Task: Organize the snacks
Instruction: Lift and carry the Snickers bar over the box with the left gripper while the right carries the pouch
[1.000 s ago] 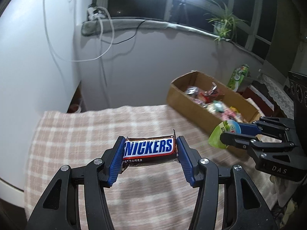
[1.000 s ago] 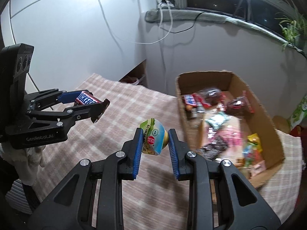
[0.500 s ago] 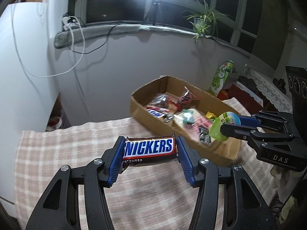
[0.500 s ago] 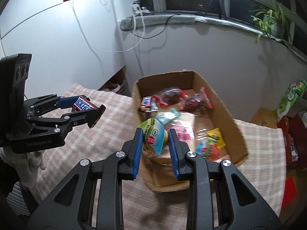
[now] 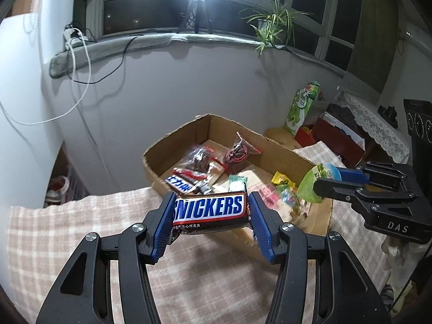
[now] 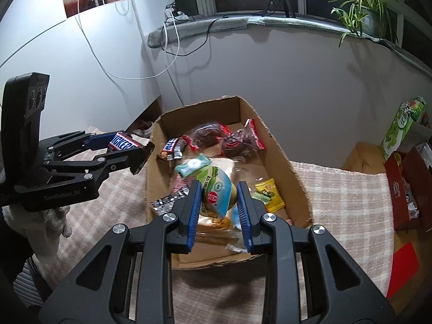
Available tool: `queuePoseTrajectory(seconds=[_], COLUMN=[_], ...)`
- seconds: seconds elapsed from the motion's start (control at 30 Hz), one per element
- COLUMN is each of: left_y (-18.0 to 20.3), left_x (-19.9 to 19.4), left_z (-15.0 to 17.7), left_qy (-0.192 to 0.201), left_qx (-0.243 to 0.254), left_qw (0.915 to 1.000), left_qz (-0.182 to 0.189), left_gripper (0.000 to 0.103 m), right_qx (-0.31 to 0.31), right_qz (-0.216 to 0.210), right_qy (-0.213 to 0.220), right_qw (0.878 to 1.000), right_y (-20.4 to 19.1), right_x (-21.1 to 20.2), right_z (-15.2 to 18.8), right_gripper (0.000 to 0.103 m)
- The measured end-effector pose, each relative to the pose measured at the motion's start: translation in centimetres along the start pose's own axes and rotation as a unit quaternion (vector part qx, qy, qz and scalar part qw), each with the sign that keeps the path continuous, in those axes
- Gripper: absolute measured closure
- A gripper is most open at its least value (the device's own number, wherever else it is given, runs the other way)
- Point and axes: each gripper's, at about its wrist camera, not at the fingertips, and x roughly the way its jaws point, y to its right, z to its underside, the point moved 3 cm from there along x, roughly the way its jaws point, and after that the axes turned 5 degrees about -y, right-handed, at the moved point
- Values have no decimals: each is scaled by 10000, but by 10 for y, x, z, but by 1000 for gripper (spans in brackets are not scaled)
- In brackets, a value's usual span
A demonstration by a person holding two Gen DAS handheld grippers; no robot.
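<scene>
My left gripper (image 5: 210, 213) is shut on a brown Snickers bar (image 5: 209, 209), held crosswise above the checked tablecloth just short of the cardboard box (image 5: 205, 127). From the right wrist view that gripper (image 6: 135, 149) with the Snickers bar (image 6: 122, 141) hangs at the box's left wall. My right gripper (image 6: 218, 202) is shut on a green and blue snack packet (image 6: 216, 191), held over the near half of the box (image 6: 280, 156). In the left wrist view the right gripper (image 5: 324, 178) and its green packet (image 5: 310, 183) hover over the box's right side.
The box holds several wrapped snacks (image 6: 216, 135). A checked tablecloth (image 5: 67, 224) covers the table. Right of the table stand a green carton (image 5: 299, 108) and a red box (image 6: 405, 178). A white wall, a windowsill with cables, a potted plant (image 6: 364, 5) and a ring light lie behind.
Both grippers have moved across the table toward the box, each keeping its snack. The box now lies straight ahead of both, and the right gripper hangs over its inside.
</scene>
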Motion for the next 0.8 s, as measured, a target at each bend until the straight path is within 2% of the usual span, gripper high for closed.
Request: queuePoseTrajectory(seconds=[0.43, 0.8], left_y=[15, 28], left_x=[38, 60], left_z=[-25, -33], left_qy=[-112, -250], left_qx=[171, 257], left_qw=[9998, 9993], left_qz=[20, 86], left_gripper=[50, 50], right_qx=[186, 216], right_qz=[-65, -131], right_qy=[-127, -242], right_qw=[9997, 9994], right_y=[32, 42], right_x=[19, 32], right_z=[-3, -1], right_gripper=[75, 75])
